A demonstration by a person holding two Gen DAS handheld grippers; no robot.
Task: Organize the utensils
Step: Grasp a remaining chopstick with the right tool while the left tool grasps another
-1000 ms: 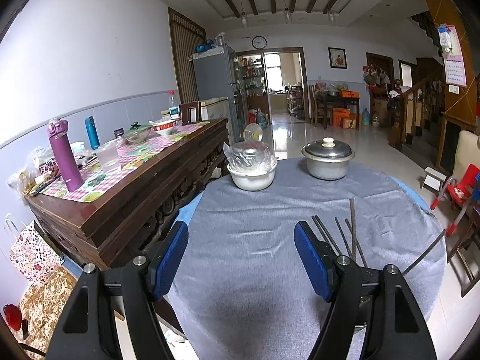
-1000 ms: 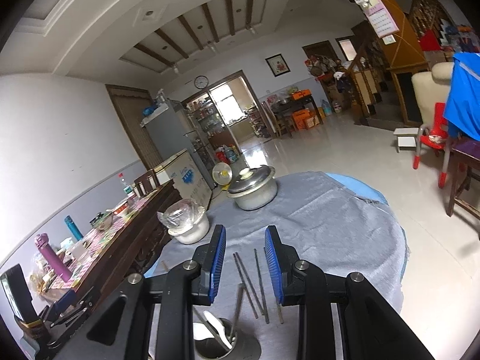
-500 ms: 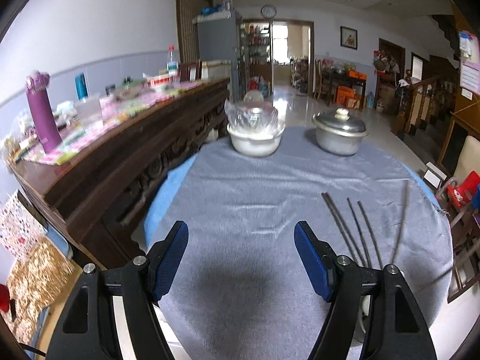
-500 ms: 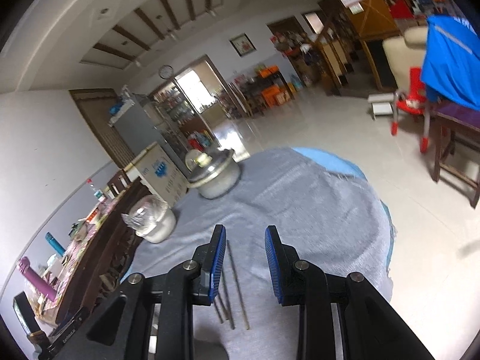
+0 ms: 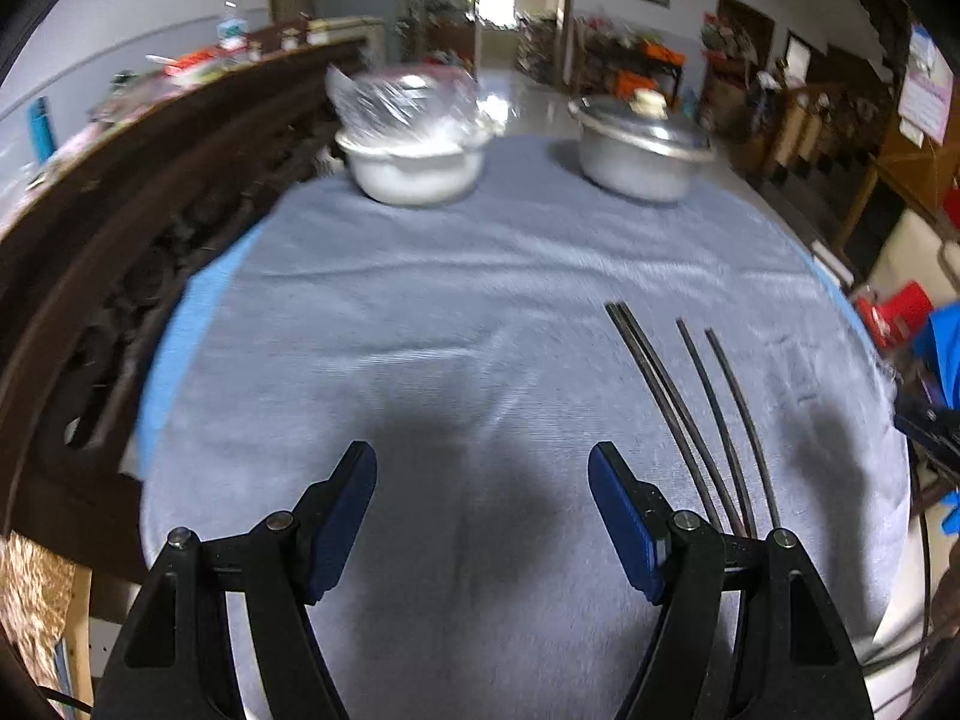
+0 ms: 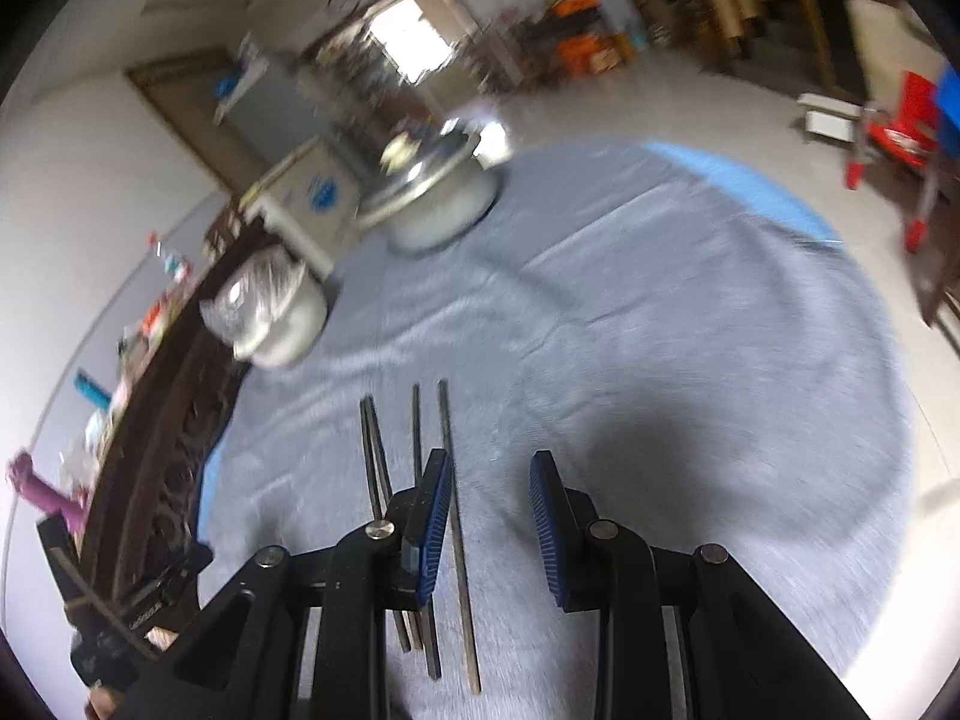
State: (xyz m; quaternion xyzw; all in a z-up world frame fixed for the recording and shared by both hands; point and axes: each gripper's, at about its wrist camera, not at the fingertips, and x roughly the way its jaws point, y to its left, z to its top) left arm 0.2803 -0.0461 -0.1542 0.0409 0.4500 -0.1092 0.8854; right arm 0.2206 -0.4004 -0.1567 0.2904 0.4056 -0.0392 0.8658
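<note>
In the left wrist view the left hand-held gripper (image 5: 483,516) fills the lower part of the frame, its blue-padded jaws standing wide apart with only bare grey cloth between them. The round tabletop (image 5: 456,324) under that cloth takes up the middle of the picture. Four dark chopsticks (image 5: 690,402) lie on it at the right of centre, running from mid-frame down behind the gripper's right finger; two of them lie touching, the other two just beside them and slightly spread. At the top centre stands a white bowl (image 5: 414,171) covered with clear plastic film, and to its right a lidded metal pot (image 5: 642,153). A dark carved wooden sideboard (image 5: 120,240) runs along the left edge. In the right wrist view, which is blurred, the right hand-held gripper (image 6: 489,528) sits at the bottom centre with its jaws a narrow gap apart and nothing clamped. The chopsticks (image 6: 414,462) lie at lower centre left, mostly behind the left finger, with the outermost stick showing just inside the gap beside the left pad.
</note>
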